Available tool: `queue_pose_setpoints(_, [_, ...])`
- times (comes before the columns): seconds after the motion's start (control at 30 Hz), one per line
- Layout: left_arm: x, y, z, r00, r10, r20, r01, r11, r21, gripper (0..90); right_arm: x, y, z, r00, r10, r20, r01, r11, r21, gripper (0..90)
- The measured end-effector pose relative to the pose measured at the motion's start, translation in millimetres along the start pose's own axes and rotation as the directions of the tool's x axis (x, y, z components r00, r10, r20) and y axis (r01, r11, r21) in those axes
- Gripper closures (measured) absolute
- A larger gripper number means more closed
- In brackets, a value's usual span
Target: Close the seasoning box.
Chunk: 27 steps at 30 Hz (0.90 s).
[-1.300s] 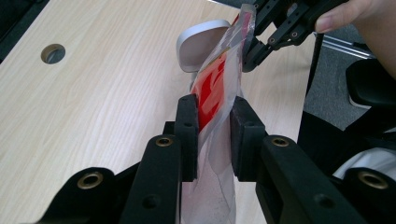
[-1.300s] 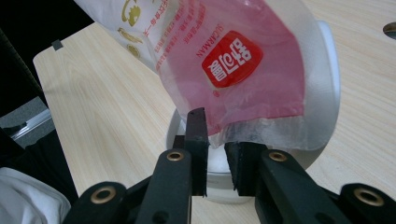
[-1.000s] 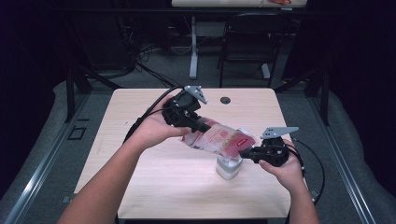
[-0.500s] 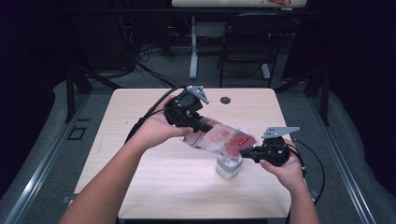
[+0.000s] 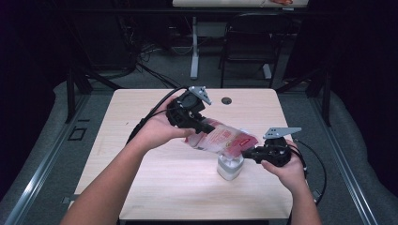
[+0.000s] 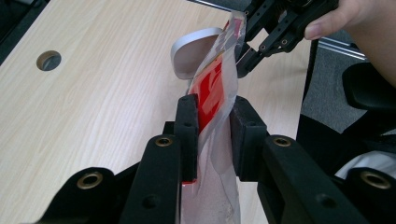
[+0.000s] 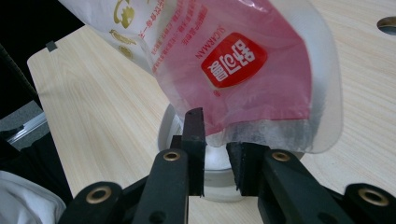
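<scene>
The pouch [image 5: 220,139] was clear plastic with red print, tilted over a white jar [image 5: 230,166]. The left gripper [image 5: 199,125] clamped it; the right gripper [image 5: 248,153] pinched its lower edge.

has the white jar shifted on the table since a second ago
No. The white jar sits at the same spot relative to the table's round hole and front edge.

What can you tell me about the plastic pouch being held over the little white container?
The pouch is a soft, glossy plastic bag, clear at the edges, pink-red across the printed middle with a red label and gold lettering. It hangs off the table, tilted down toward the white container. The left tongs pinch its upper end; the right tongs hold its lower sealed edge just above the container's mouth.
</scene>
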<state>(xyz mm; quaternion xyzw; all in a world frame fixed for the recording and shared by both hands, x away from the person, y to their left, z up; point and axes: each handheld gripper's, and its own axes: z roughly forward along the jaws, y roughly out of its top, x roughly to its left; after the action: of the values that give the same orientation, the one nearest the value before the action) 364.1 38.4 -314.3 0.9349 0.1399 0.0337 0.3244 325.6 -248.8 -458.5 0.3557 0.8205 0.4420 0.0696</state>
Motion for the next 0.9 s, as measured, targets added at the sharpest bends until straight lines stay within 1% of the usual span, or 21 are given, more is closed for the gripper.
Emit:
queue_pose_setpoints(0.4, [-1.9, 1.2, 1.1, 1.0000, 0.005, 0.003, -0.005, 1.0000, 0.000, 74.7, -0.2, -0.6, 1.9, 1.0000, 0.009, 0.001, -0.009, 1.000, -0.006, 77.2])
queue_pose_setpoints(0.63, [-2.2, 2.4, 1.6, 1.0000, 0.007, 0.005, -0.007, 1.0000, 0.002, 74.6, -0.4, -0.7, 2.9, 1.0000, 0.007, 0.004, -0.007, 1.000, 0.001, 77.0])
queue_pose_setpoints(0.9, [-3.7, 4.7, 1.6, 0.9999, 0.016, 0.004, -0.016, 0.9999, 0.000, 74.7, -0.7, -0.7, 1.8, 0.9999, 0.010, 0.005, -0.010, 1.000, -0.003, 77.0])
